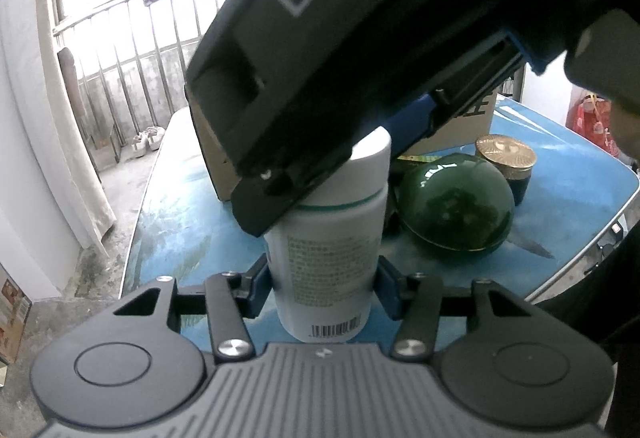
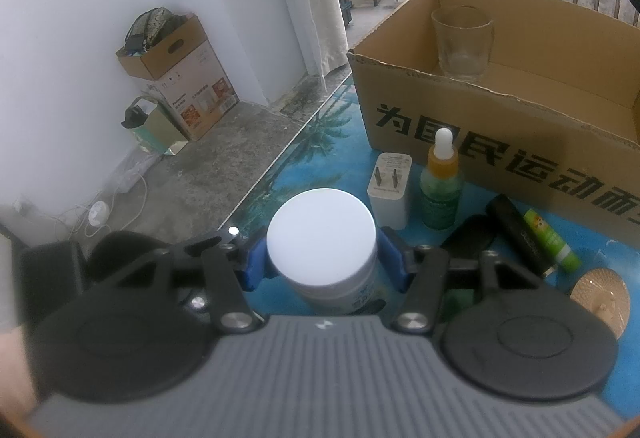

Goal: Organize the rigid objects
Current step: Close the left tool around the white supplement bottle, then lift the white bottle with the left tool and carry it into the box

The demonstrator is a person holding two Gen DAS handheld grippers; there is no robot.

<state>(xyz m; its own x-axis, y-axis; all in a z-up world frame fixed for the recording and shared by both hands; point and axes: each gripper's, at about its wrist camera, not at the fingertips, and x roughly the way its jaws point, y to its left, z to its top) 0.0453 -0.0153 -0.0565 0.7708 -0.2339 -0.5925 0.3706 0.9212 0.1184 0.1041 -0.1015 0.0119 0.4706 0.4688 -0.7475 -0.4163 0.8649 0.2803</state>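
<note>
left tool (image 1: 324,288) clamps the white bottle (image 1: 332,238) low on its body, upright on the blue counter (image 1: 560,190). right tool (image 2: 322,258) pinches its white cap (image 2: 322,240) from above.

Soft daylight; fisheye bending; blown-out sky

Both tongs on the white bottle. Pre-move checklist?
1. Left tongs on white bottle body, pads touching both sides: ok.
2. Right tongs closed around cap: ok.
3. Bottle upright: ok.
4. Bottle base resting on table: cannot tell, hidden.
5. Free floor in cardboard box beside glass: ok.
6. Cap screwed tight: cannot tell.
</note>
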